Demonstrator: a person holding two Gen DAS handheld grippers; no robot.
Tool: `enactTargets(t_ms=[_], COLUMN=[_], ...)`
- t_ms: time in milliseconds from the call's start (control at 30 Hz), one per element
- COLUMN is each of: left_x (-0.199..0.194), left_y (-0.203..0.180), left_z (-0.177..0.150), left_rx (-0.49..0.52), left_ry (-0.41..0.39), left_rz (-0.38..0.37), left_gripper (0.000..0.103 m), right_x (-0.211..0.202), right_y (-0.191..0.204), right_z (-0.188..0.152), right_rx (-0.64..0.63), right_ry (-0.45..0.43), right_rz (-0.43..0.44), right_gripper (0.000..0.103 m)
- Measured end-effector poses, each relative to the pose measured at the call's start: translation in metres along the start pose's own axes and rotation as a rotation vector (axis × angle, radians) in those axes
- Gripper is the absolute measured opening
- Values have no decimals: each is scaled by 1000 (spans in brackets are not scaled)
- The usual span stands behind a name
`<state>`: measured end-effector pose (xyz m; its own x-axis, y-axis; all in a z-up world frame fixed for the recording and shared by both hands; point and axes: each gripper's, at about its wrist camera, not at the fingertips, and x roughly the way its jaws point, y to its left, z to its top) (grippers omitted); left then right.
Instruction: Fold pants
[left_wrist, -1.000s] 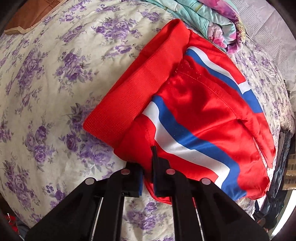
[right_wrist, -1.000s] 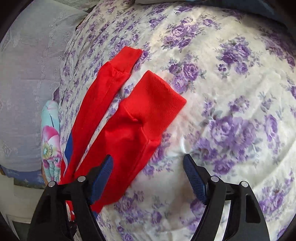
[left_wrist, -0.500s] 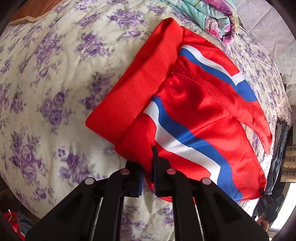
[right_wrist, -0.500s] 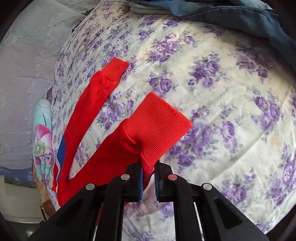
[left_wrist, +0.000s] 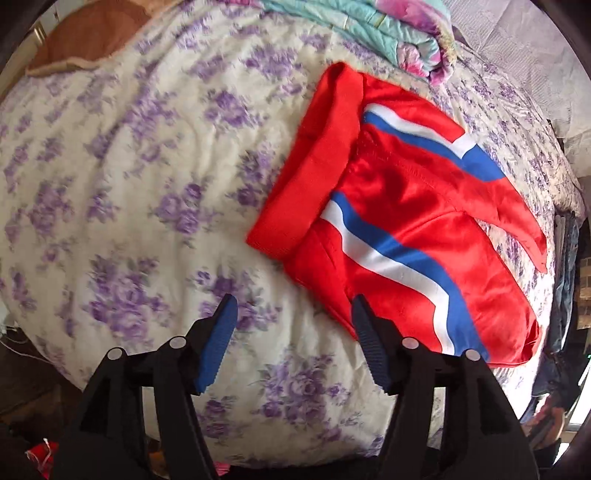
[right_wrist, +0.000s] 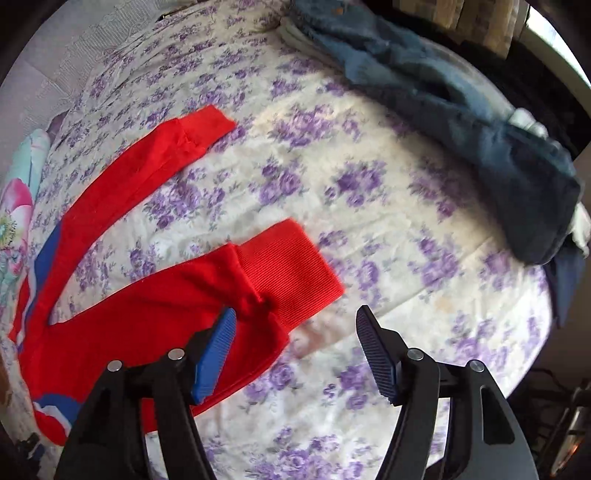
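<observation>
Red pants (left_wrist: 402, 206) with white and blue stripes lie on the floral bedsheet (left_wrist: 129, 192). In the left wrist view their ribbed waistband (left_wrist: 314, 162) faces left, and my left gripper (left_wrist: 293, 314) is open just off their near edge, touching nothing. In the right wrist view the two legs spread apart: the near leg's ribbed cuff (right_wrist: 291, 269) lies just ahead of my open right gripper (right_wrist: 295, 325), and the far leg's cuff (right_wrist: 199, 125) lies further back left. The pants (right_wrist: 140, 306) lie flat on the sheet (right_wrist: 369, 192).
A folded floral quilt (left_wrist: 388, 26) lies beyond the pants. A brown cushion (left_wrist: 88, 40) sits at the far left corner. Dark blue jeans (right_wrist: 461, 122) are piled at the bed's far right. The bed edge runs close below both grippers.
Both grippers have opened and let go of the pants. The left one released the hip edge and shifted left; the right one released the near cuff, which now lies on the sheet.
</observation>
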<state>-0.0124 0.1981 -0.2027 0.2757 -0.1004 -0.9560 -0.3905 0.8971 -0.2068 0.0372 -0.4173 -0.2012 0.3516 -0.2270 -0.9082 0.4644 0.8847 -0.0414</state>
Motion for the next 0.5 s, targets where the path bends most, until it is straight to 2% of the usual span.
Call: enactTargets(t_ms=[67, 133, 200, 300, 367, 500], left_x=[-18, -26, -25, -9, 14, 81], left_y=[-5, -17, -36, -79, -106, -147], left_z=[12, 31, 54, 84, 98, 107], left_rx=[23, 57, 97, 195, 271, 390], left_ry=[-78, -137, -164, -191, -168, -47], left_rz=[20, 9, 3, 6, 23, 100], left_gripper=[63, 63, 63, 63, 64, 64], right_x=[-15, -23, -28, -27, -28, -25], right_y=[8, 27, 67, 140, 190, 282], right_z=[9, 21, 34, 43, 44, 50], right_rx=[-50, -94, -166, -325, -409, -636], right_ry=[-91, -121, -126, -134, -120, -89], right_rz=[-46, 33, 133, 217, 279, 423], right_gripper=[73, 73, 73, 73, 74, 76])
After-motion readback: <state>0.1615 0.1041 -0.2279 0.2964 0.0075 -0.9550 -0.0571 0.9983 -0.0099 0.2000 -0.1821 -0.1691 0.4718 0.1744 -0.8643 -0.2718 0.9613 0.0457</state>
